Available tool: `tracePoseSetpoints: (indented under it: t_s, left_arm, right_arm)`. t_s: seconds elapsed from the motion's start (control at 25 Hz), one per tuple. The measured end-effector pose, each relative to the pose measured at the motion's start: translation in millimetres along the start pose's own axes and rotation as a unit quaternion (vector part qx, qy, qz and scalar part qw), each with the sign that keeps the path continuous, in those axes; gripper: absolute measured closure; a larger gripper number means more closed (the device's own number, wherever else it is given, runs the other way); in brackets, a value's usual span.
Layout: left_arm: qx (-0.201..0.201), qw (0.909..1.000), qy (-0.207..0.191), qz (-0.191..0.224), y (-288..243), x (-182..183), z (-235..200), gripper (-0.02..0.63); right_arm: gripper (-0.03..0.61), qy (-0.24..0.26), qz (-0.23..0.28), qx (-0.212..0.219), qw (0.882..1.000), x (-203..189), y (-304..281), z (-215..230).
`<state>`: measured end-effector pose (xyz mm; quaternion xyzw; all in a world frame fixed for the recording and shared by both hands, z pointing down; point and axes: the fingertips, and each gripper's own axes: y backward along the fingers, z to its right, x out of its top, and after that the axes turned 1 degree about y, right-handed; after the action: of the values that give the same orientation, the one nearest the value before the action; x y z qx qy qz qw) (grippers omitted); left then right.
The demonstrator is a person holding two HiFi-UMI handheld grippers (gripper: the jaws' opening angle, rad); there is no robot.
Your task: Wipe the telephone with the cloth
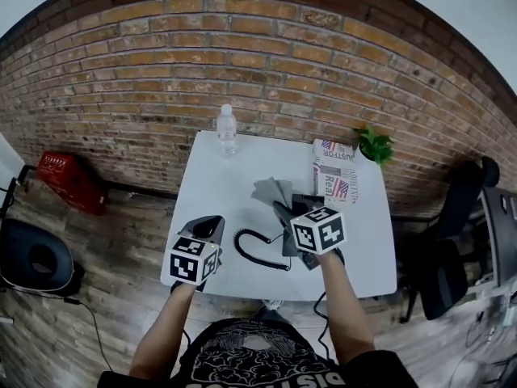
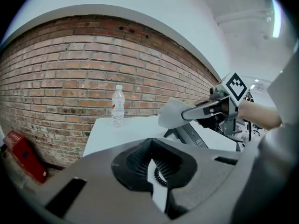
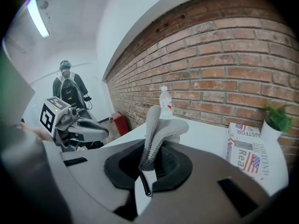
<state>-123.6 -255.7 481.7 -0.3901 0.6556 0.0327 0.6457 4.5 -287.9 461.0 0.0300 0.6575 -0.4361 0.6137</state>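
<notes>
A dark telephone (image 1: 296, 217) lies on the white table (image 1: 218, 192), and its coiled cord (image 1: 257, 247) runs toward the front edge. My right gripper (image 1: 279, 205) is above the phone, shut on a grey cloth (image 1: 272, 191). The cloth (image 3: 156, 129) stands up from between the jaws in the right gripper view. From the left gripper view, the cloth (image 2: 172, 112) hangs over the telephone (image 2: 189, 133). My left gripper (image 1: 212, 221) hovers at the table's front left, left of the cord. Its jaws are together with nothing between them.
A water bottle (image 1: 227, 130) stands at the table's back edge. A folded newspaper (image 1: 334, 172) and a small green plant (image 1: 374, 145) are at the back right. A brick wall runs behind. A red box (image 1: 69, 180) sits on the floor to the left, and dark chairs (image 1: 452, 241) are on the right.
</notes>
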Motion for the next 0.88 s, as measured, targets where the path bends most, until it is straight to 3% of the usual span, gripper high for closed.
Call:
tracePoseSetpoints:
  t_s: [0.24, 0.6, 0.88]
  left_arm:
    - [-0.010, 0.9997, -0.023, -0.001, 11, 1, 12, 0.607]
    - [-0.022, 0.9992, -0.024, 0.023, 36, 3, 28, 0.607]
    - [-0.022, 0.9986, -0.034, 0.034, 58, -4, 39, 0.607]
  right_arm:
    - [0.568, -0.006, 0.038, -0.047, 0.998, -5, 38, -12]
    - [0.568, -0.031, 0.109, -0.101, 0.988, -13, 84, -38]
    - [0.568, -0.025, 0.125, -0.140, 0.982, -28, 109, -55]
